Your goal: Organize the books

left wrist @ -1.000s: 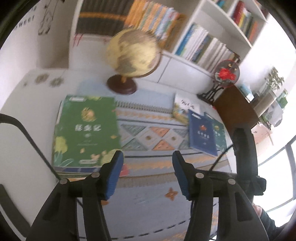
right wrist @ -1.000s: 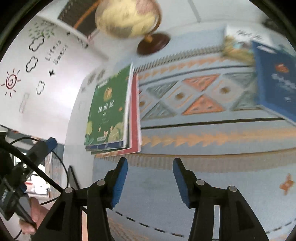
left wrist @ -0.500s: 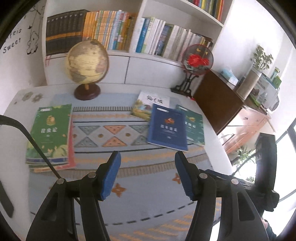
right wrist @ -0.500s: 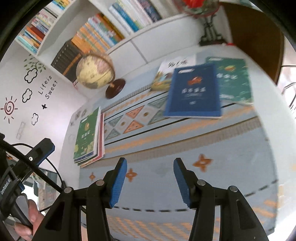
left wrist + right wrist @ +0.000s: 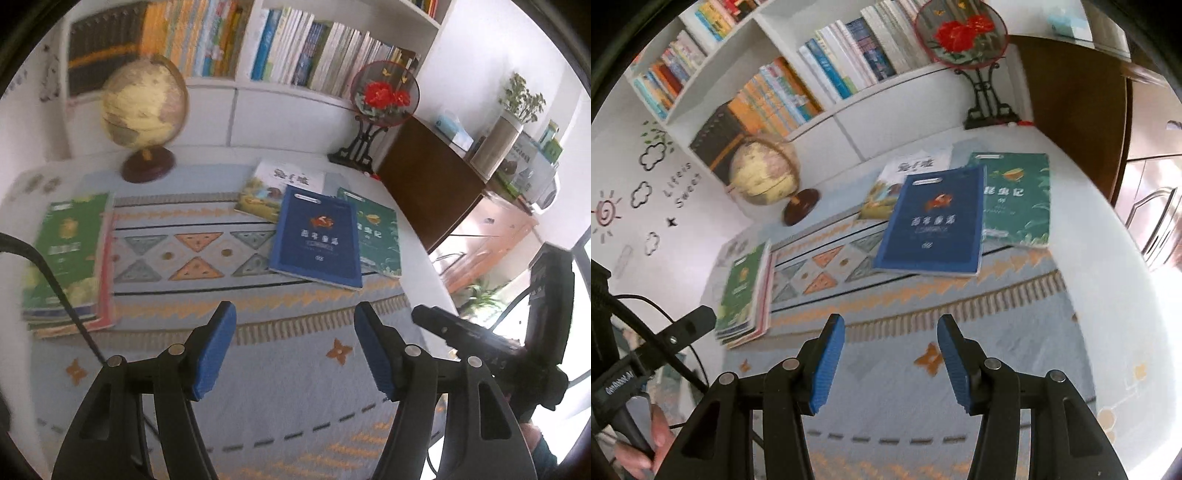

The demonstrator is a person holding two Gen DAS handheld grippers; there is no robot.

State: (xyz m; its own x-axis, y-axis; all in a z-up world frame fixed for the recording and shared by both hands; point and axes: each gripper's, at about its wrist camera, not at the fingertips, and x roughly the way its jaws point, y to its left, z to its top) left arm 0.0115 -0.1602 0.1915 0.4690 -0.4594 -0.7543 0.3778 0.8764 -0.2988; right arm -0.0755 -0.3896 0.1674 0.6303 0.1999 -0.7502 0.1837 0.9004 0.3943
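Could push the blue book (image 5: 317, 242) crooked or off the two books under it, if grabbed from one corner only. Blue, flat, thin, on top of others, right of middle in both frames; green stack (image 5: 68, 254) at left. Left gripper (image 5: 295, 345) opening, empty; right gripper (image 5: 891, 360) open, empty.

Pale blue table runner (image 5: 295, 369) here, banded with orange zigzags, grey and orange triangles, little orange stars and a dashed dark line. On it, a deep blue book (image 5: 317, 240) with a small red emblem, overlapping a dark green book (image 5: 380, 236) with leafy print. Far left, a bright green cover tops the stack (image 5: 66, 254), red edge peeking beneath. Cream globe (image 5: 144, 99) on a dark reddish-brown base. Both grippers show blue pads (image 5: 827, 365) on black arms.
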